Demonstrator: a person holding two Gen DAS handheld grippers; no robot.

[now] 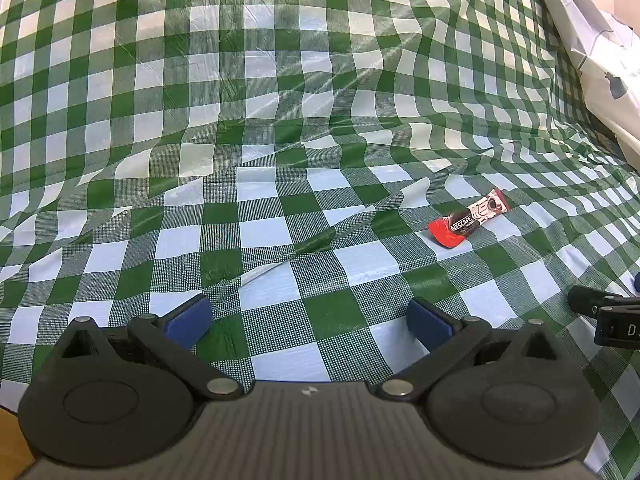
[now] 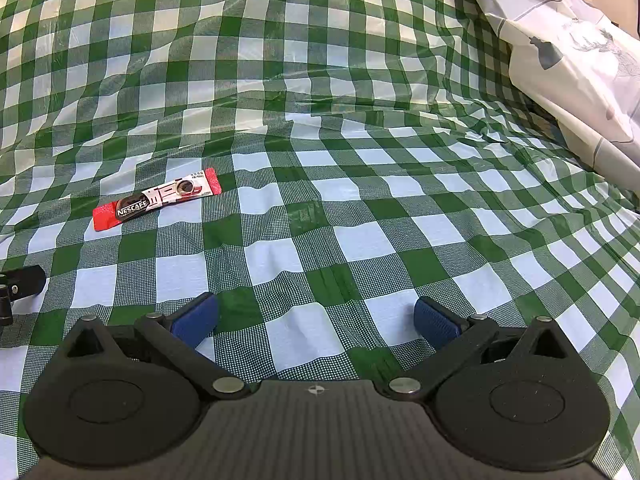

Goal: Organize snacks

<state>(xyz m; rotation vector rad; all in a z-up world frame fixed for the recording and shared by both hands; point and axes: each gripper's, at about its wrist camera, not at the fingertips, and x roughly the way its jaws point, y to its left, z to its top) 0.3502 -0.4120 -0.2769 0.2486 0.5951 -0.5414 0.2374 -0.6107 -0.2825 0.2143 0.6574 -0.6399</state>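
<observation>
Lying flat on a wrinkled green-and-white checked cloth, a red Nescafé coffee sachet sits ahead and to the right of the left tongs in the left wrist view. These tongs are spread wide, their blue pads apart with nothing between them, low over the cloth-covered worktop. The sachet is well apart from the pads, slanted with its red end nearer the camera. At the right edge a black part of the right tongs shows, and a white printed bag stands at the far right.

From the right wrist view, the right tongs are likewise spread, blue pads empty over the checked cloth. The coffee sachet lies ahead and to the left, untouched. A black piece of the left tongs pokes in at the left edge, near the sachet but not touching it. The white bag fills the upper right corner.
</observation>
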